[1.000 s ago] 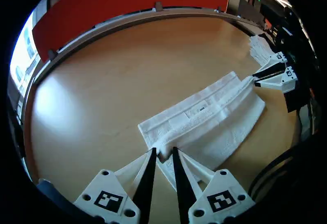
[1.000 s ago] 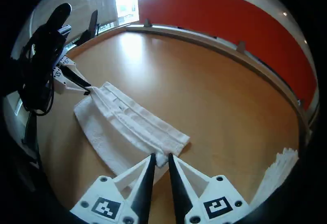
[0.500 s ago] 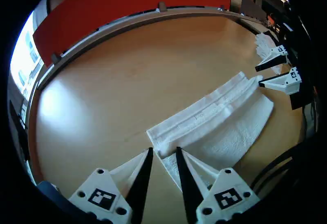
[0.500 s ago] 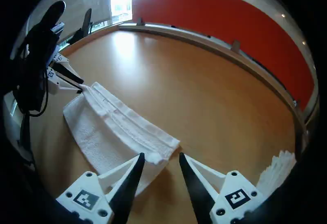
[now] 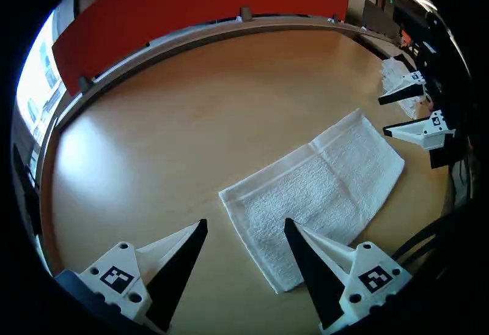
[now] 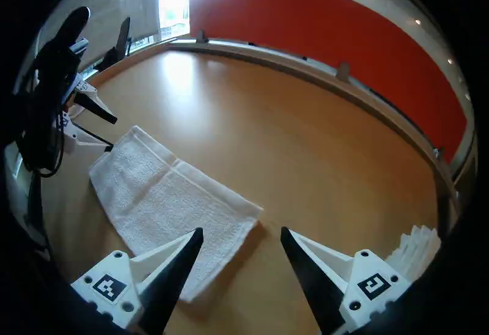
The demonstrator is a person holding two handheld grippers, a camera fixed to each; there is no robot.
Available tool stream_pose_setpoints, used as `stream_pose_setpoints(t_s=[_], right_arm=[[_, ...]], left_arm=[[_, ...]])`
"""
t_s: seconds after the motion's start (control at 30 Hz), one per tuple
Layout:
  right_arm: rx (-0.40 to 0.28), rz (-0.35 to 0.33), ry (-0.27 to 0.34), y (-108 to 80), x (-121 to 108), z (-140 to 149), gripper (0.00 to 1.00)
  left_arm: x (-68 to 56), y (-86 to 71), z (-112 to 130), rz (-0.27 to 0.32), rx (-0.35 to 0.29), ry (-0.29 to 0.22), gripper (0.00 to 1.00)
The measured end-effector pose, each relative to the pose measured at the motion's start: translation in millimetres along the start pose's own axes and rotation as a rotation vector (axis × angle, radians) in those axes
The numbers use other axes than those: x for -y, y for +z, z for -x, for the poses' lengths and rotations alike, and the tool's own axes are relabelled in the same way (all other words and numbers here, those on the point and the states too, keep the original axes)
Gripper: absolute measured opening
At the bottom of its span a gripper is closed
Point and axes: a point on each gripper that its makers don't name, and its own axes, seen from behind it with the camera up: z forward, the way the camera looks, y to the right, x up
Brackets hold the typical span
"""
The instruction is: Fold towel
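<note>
Flatly, the white towel (image 5: 318, 191) is lying spread on the wooden table (image 5: 183, 115), a stitched band running across it, and neither gripper is gripping it. At one short end of the towel the left gripper (image 5: 244, 220) is sitting with its fingers spread wide and nothing between them, and at the opposite short end the right gripper (image 6: 241, 230) is doing likewise, parted and empty. Beyond the towel's far long edge a red screen (image 5: 195, 5) is standing, and a stack of white cloths (image 6: 415, 246) is sitting past the towel's right-gripper end, apart from it.
</note>
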Motion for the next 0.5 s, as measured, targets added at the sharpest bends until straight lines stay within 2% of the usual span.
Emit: stream_pose_setpoints(t_s=[0.27, 0.5], right_arm=[[-0.003, -0.008, -0.005, -8.5, 7, 3, 0.98], [-0.005, -0.011, -0.003, -21.1, 17, 14, 0.98]], left_arm=[[-1.3, -7.5, 5, -0.005, 0.0, -0.016, 0.94], [-4.7, -19.2, 25, -0.016, 0.016, -0.051, 0.94]])
